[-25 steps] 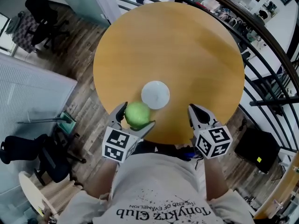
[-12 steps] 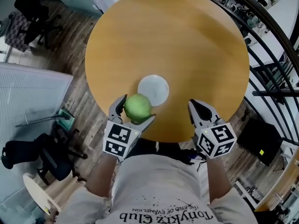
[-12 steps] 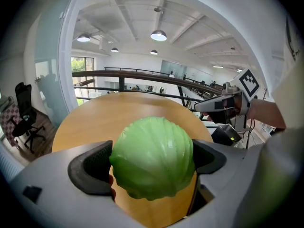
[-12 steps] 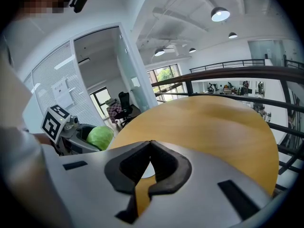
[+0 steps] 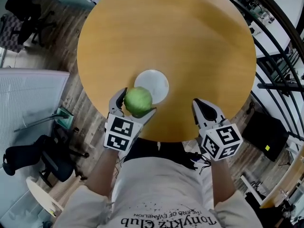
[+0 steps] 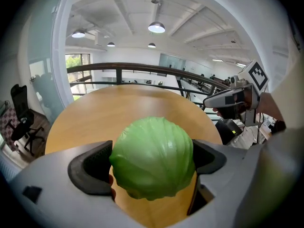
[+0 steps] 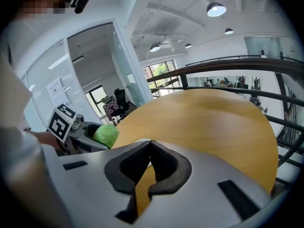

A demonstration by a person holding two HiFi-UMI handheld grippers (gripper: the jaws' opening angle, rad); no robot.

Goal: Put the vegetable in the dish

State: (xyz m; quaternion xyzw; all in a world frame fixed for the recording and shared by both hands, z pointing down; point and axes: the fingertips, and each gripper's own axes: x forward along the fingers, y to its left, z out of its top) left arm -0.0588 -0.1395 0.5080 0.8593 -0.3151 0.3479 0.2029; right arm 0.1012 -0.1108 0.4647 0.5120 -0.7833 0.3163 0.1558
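Over the near-left part of the round wooden table [image 5: 166,37], clamped in the left gripper [image 5: 135,106]: a green cabbage [image 5: 138,100], round and tightly leafed, pressed on both flanks by jaws spread wide to the breadth of the head. Along the left gripper view, the same cabbage [image 6: 153,158] filling the whole gap between the dark pads [image 6: 90,167], lifted clear of the tabletop [image 6: 128,103], with bare wood showing under and beyond it. From the head view, overlapping the near-left rim of the white dish [image 5: 156,82] but not lying in it; height above the rim impossible to judge. Small, round and pale, that dish, set on the table toward the person's side, a little farther out than either gripper and roughly between them. Off to the right, at the table's near edge, the right gripper [image 5: 197,103], well apart from cabbage and dish alike. Closed and holding nothing, as read along the right gripper [image 7: 150,146]: jaw tips touching, only a thin slit lower down showing wood. Farther left in that same view, the cabbage [image 7: 105,136] again, small, seated in the other gripper. Below both grippers in the head view, forearms and a white printed shirt [image 5: 161,194]. Around the table, plank floor [image 5: 61,56], a dark office chair [image 5: 26,6] at upper left, and a black railing [image 5: 280,46] curving along the right.
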